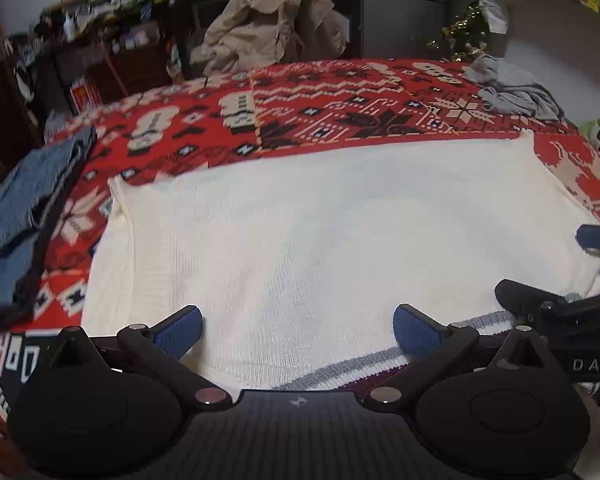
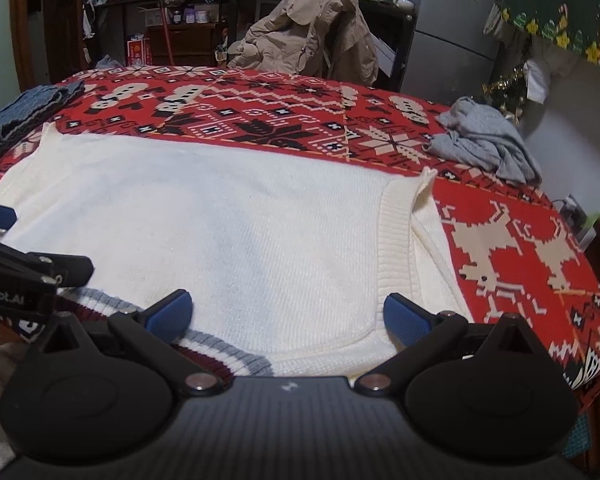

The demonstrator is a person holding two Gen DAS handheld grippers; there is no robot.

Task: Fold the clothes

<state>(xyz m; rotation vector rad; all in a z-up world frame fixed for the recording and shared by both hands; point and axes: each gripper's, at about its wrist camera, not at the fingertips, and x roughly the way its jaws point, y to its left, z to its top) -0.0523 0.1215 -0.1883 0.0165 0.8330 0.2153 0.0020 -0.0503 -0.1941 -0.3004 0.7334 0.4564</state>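
Both grippers, left gripper (image 1: pixel 298 330) and right gripper (image 2: pixel 288 316), gape wide over near striped hem of white knit sweater (image 1: pixel 320 232), spread flat on red patterned blanket (image 1: pixel 340 100), seemingly poised to pinch.

Beige jacket (image 2: pixel 312 28) over chair

Sweater (image 2: pixel 204 216) spread flat at tabletop (image 2: pixel 512 248) near edge; denim pile (image 1: pixel 16 208) at left edge; crumpled garment (image 2: pixel 488 144) toward far right corner.
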